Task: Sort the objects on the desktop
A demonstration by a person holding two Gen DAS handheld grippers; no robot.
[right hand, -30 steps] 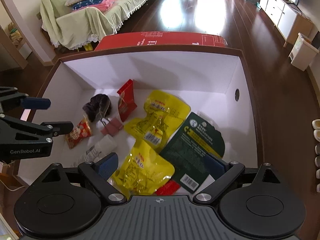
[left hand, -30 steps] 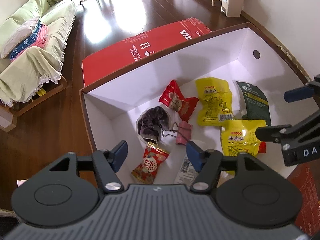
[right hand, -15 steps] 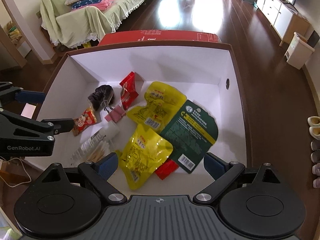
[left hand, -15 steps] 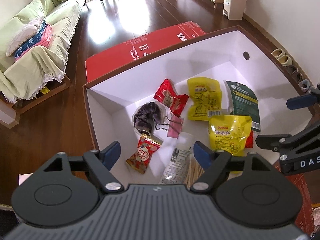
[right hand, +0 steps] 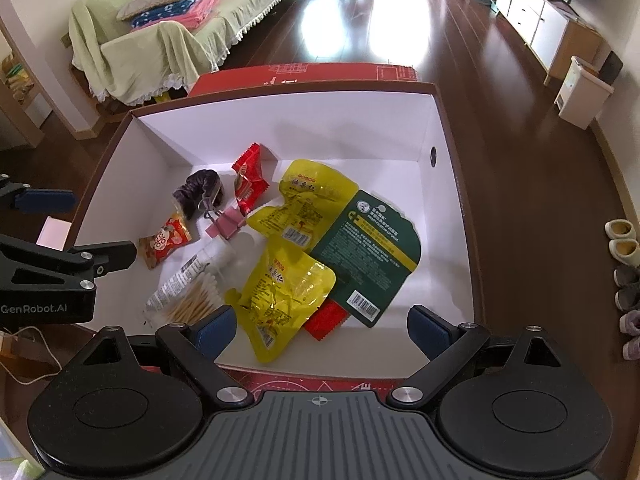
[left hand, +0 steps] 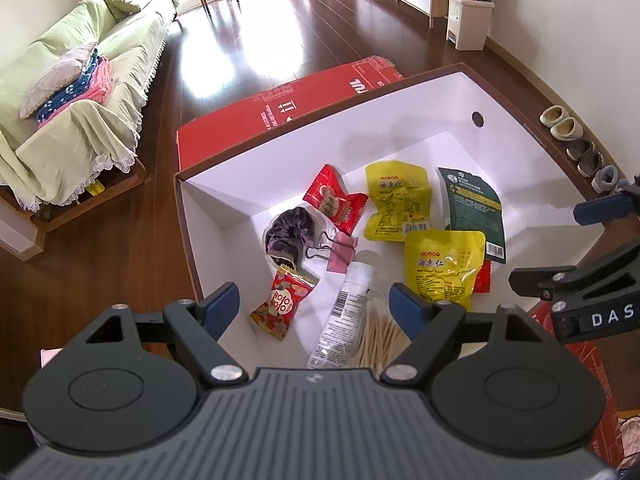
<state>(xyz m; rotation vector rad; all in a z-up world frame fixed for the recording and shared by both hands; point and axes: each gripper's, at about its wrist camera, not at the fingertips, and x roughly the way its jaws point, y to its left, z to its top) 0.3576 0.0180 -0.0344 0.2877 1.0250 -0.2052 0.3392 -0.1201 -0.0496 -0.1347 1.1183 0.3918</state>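
A white-lined box (left hand: 400, 120) (right hand: 320, 120) holds the sorted things: two yellow snack pouches (left hand: 398, 200) (right hand: 284, 292), a dark green packet (left hand: 474, 208) (right hand: 364, 248), a red candy wrapper (left hand: 334, 204) (right hand: 248, 184), a purple scrunchie (left hand: 286, 236) (right hand: 198, 192), a pink binder clip (left hand: 340, 250) (right hand: 226, 222), a red "hoto" snack (left hand: 282, 300) (right hand: 166, 240), a white tube (left hand: 346, 312) (right hand: 188, 276) and a cotton swab pack (left hand: 380, 336) (right hand: 192, 304). My left gripper (left hand: 316, 306) hangs open above the box's near left part. My right gripper (right hand: 320, 330) hangs open above the near edge. Both are empty.
A red cardboard flap (left hand: 280, 108) lies behind the box. A sofa with a green cover (left hand: 72, 92) stands far left, and a bin (left hand: 468, 20) by the far wall. Shoes (right hand: 624, 264) line the right wall. Dark wooden floor surrounds the box.
Both grippers have drawn back and upward from the box, so more of it shows. The left gripper's fingers have spread wider. The objects inside have not moved.
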